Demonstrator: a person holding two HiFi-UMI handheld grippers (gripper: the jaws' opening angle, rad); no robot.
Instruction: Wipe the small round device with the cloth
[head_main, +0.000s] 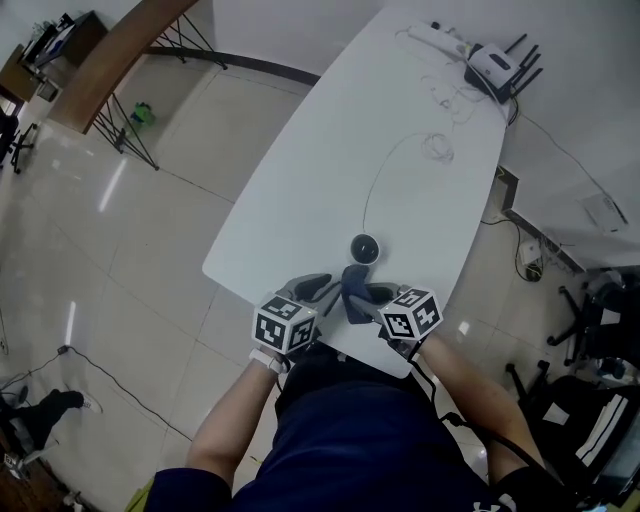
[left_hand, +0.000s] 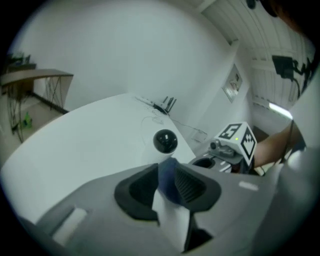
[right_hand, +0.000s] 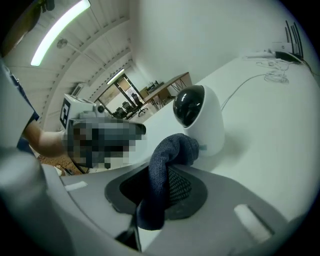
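**Cloth in the tongs, the wipe about to begin**

The small round device (head_main: 365, 248) stands upright on the white desk (head_main: 330, 150), close to the edge nearest to you. Its dark lens face is turned toward your tongs and its thin cable (head_main: 375, 180) runs away up the desk.

The dark blue cloth (right_hand: 172, 150) is just in front of it. From the right gripper view, the bunched end comes very near the white body, but you cannot tell if it touches.

Your right tongs (right_hand: 165, 175) are closed on the cloth — the fabric is pinched between the pads and folds over the top. Your left tongs (left_hand: 167, 172) stand partly apart. One end of the cloth lies between the pads, but they do not seem to press it.

I judge you are at the approach step, with the wiping itself not yet begun. Next you need to bring the bunched end onto the dome and rub around it with light pressure. The device looks light and may slide or tip — the left tongs could steady its base.
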